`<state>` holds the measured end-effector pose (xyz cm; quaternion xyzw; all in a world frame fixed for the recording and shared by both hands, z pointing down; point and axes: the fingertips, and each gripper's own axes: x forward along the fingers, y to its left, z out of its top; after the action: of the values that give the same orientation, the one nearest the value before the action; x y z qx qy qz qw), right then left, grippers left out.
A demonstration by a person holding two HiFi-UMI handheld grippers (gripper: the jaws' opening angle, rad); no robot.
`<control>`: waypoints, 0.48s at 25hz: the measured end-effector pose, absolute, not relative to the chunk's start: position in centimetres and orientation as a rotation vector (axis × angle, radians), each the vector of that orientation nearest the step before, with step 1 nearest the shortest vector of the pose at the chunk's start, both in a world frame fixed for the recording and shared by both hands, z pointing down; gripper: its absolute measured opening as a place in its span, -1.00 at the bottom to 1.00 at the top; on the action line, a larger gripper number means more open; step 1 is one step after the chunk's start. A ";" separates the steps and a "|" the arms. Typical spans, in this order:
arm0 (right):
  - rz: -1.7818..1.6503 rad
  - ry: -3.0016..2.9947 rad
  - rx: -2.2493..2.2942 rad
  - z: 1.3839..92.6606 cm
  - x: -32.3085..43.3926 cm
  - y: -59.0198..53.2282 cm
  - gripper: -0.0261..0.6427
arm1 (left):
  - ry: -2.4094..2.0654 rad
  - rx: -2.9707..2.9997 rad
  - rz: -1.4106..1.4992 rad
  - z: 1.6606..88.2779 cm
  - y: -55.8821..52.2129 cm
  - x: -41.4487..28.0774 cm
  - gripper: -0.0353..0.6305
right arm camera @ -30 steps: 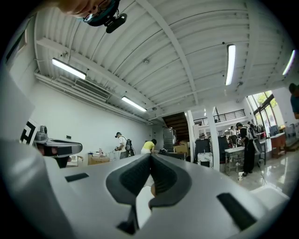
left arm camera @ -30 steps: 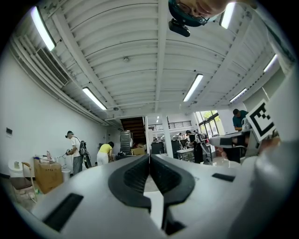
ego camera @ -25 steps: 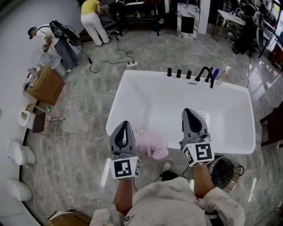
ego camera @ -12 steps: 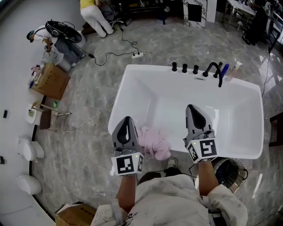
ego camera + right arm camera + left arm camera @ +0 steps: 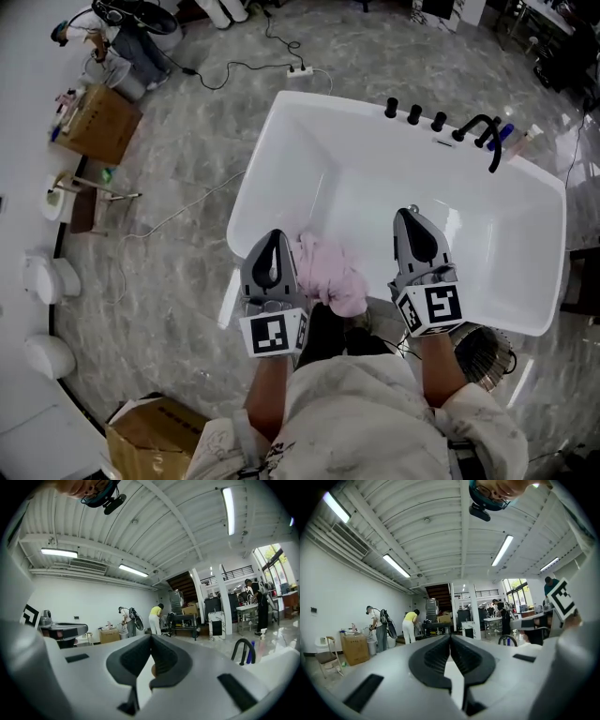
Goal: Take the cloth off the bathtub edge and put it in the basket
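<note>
Pink cloth [image 5: 330,281] lies just right of our left tool [image 5: 272,246], farther from our right tool [image 5: 411,217]; both tools pinched together, empty.

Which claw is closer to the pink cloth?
Left. The left claw is right beside the pink cloth, on its left; the right claw is off to its right, with a gap.

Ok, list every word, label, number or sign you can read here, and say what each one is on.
No readable words, brands or numbers in any view.
Left gripper and right gripper: black-and-white square patterns on their cubes only, no letters.
Cardboard box by the wall: any print is too small to read.
Cardboard box at the bottom edge: no legible print.
</note>
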<state>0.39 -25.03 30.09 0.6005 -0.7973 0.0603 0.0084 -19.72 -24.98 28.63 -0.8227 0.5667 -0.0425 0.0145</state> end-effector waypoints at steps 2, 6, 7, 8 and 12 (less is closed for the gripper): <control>0.206 -2.490 1.841 30.7 -1.7 -25.7 -0.95 | 1.784 -2.572 -0.142 29.9 -25.6 -21.3 -0.88; 0.255 -2.481 1.765 32.9 -5.5 -27.3 -0.95 | 1.826 -2.589 -0.159 32.1 -27.2 -24.1 -0.88; 0.273 -2.469 1.738 33.7 -6.5 -27.8 -0.95 | 1.839 -2.595 -0.166 32.7 -27.6 -24.8 -0.88; 0.292 -2.457 1.712 34.6 -7.4 -28.2 -0.95 | 1.851 -2.602 -0.173 33.5 -28.0 -25.4 -0.88; 0.349 -2.417 1.619 38.9 -10.8 -29.6 -0.95 | 1.884 -2.639 -0.191 37.6 -29.2 -28.0 -0.88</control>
<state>-10.81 -29.58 38.95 0.5495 -0.8203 0.1183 0.1056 -27.97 -29.21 37.60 -0.8113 0.5792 -0.0589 -0.0532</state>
